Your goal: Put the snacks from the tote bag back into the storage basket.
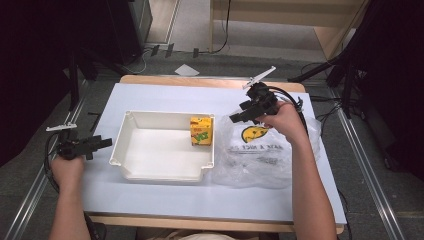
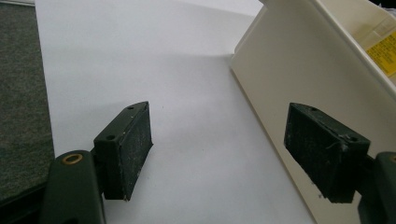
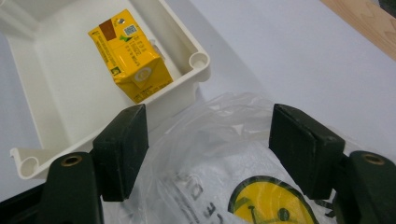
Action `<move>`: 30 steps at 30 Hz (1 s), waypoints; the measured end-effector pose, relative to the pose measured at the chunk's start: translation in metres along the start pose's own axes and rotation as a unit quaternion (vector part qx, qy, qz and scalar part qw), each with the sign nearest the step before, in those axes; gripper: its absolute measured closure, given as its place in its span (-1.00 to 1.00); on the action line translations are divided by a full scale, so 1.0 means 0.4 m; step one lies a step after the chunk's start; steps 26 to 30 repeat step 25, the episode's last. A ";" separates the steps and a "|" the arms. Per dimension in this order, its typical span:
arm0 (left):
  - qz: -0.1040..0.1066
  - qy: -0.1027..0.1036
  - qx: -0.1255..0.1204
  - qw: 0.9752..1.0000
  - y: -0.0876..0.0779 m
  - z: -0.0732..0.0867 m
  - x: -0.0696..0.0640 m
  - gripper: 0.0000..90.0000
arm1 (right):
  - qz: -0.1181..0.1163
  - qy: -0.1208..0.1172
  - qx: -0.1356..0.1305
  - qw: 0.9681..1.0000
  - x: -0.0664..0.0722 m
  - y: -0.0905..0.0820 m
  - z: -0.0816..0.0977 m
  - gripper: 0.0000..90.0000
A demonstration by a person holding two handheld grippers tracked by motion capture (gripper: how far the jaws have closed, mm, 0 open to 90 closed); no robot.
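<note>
Both tongs released, crinkled clear bag, boxy yellow carton, white tray.

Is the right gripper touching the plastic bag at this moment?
Cannot tell. In the right gripper view the right gripper is open, its jaws either side of the plastic bag, with no plain contact or gap; the high view is no clearer.

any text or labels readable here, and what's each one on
"HAVE A NICE D…": on the clear plastic bag beside a yellow smiley face, upside down in the high view; the last word is cut off by folds.
Yellow drink carton in the white tray: small print, a barcode-like square and a green logo, all too small to read.
Nothing else carries text.
</note>
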State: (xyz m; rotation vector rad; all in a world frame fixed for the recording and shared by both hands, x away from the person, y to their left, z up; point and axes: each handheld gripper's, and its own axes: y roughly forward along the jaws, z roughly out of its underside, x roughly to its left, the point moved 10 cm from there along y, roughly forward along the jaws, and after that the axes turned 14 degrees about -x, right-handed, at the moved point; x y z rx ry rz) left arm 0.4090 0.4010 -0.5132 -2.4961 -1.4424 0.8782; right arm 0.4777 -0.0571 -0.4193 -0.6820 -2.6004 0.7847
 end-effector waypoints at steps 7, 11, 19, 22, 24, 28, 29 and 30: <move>0.000 0.000 0.000 1.000 0.000 0.000 0.000 -0.46 | 0.006 0.006 0.006 1.000 -0.017 0.000 0.012 -0.37; 0.000 0.000 0.000 1.000 0.000 0.000 0.000 -0.46 | 0.006 0.005 0.008 1.000 -0.018 0.001 0.015 -0.37; 0.000 0.000 0.001 1.000 0.001 0.001 0.001 -0.46 | 0.008 0.006 0.012 1.000 -0.016 0.003 0.018 -0.37; 0.000 -0.001 0.002 1.000 0.001 0.002 0.001 -0.46 | 0.008 0.006 0.011 1.000 -0.016 0.002 0.017 -0.37; 0.000 -0.001 0.002 1.000 0.001 0.001 0.001 -0.46 | 0.013 0.000 0.007 1.000 -0.017 0.002 0.013 -0.37; 0.000 -0.001 0.001 1.000 0.001 0.000 0.001 -0.46 | 0.015 -0.003 0.003 1.000 -0.018 0.001 0.010 -0.37; 0.000 -0.001 0.001 1.000 0.001 0.000 0.001 -0.46 | 0.015 -0.003 0.003 1.000 -0.018 0.001 0.010 -0.37; 0.000 -0.001 0.001 1.000 0.001 0.000 0.001 -0.46 | 0.015 -0.003 0.003 1.000 -0.018 0.001 0.010 -0.37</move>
